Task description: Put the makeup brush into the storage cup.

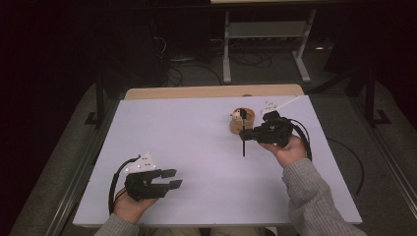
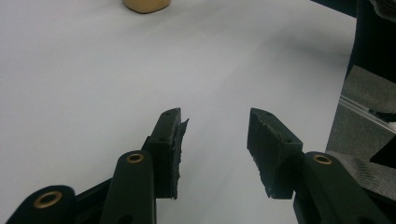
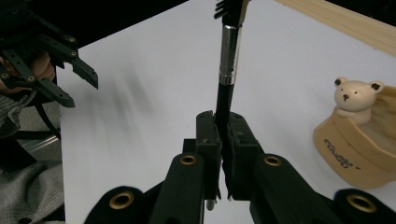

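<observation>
My right gripper [image 1: 246,133] [image 3: 223,119] is shut on the black handle of a brush [image 1: 243,147] [image 3: 226,60], which has a silver ferrule and dark bristles and hangs over the white table. Just behind that gripper stands a tan holder [image 1: 235,128] [image 3: 345,149] with a small bear figure [image 3: 349,95] on its rim. At the front left, my left gripper [image 1: 173,178] [image 2: 215,116] is open and low over the table, nothing between its jaws. It also appears far off in the right gripper view, left gripper [image 3: 83,93]. The holder's base [image 2: 144,4] lies far ahead of it.
The white table top [image 1: 196,137] has a wooden strip [image 1: 211,91] along its back edge. Beyond it are a grey desk frame [image 1: 227,54] and cables on a dark floor. A black cable [image 1: 344,147] trails off the table's right side.
</observation>
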Available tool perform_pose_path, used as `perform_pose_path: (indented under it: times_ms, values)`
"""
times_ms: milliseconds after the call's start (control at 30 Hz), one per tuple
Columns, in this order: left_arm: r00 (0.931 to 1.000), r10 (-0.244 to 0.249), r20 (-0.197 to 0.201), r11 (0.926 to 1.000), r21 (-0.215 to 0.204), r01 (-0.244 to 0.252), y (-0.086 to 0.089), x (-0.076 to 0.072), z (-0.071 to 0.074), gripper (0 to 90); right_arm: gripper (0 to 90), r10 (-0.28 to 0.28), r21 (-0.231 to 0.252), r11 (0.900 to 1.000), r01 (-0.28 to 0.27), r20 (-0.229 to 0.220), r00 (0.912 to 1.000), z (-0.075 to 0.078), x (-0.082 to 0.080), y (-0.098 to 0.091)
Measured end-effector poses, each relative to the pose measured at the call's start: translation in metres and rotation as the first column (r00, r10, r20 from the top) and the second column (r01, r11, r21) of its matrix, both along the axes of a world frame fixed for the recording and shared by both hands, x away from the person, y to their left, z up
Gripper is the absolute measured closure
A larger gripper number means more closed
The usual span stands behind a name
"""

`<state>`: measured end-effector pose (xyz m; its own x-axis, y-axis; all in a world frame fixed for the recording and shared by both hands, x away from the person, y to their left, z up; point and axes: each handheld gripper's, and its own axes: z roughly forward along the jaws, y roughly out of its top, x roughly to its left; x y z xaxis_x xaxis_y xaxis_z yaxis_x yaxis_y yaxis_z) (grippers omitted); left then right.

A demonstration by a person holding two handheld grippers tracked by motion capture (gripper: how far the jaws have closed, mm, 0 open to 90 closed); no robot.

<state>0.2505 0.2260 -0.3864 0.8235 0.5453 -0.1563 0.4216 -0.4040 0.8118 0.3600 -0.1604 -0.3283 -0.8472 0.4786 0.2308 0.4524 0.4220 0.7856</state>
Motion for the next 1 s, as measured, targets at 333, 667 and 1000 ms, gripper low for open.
perform_pose_path:
  times_ms: [333,667,1000]
  values:
    - [0.9996,0.028,-0.006,0.9996,-0.008,-0.028,0.009,0.0,-0.001,54.5,84.5,-0.03,-0.029,0.9991,0.03,0.005,0.9995,0.013,0.012,-0.001]
    - [0.9991,0.042,0.001,0.9991,-0.009,-0.042,0.011,0.001,-0.002,54.3,84.5,-0.056,-0.035,0.9978,0.056,0.004,0.9984,0.024,0.025,-0.003]
    - [0.9982,0.06,-0.001,0.9981,-0.014,-0.06,0.016,0.002,-0.001,54.2,84.5,-0.074,-0.041,0.9964,0.074,0.007,0.9973,0.036,0.042,0.002]
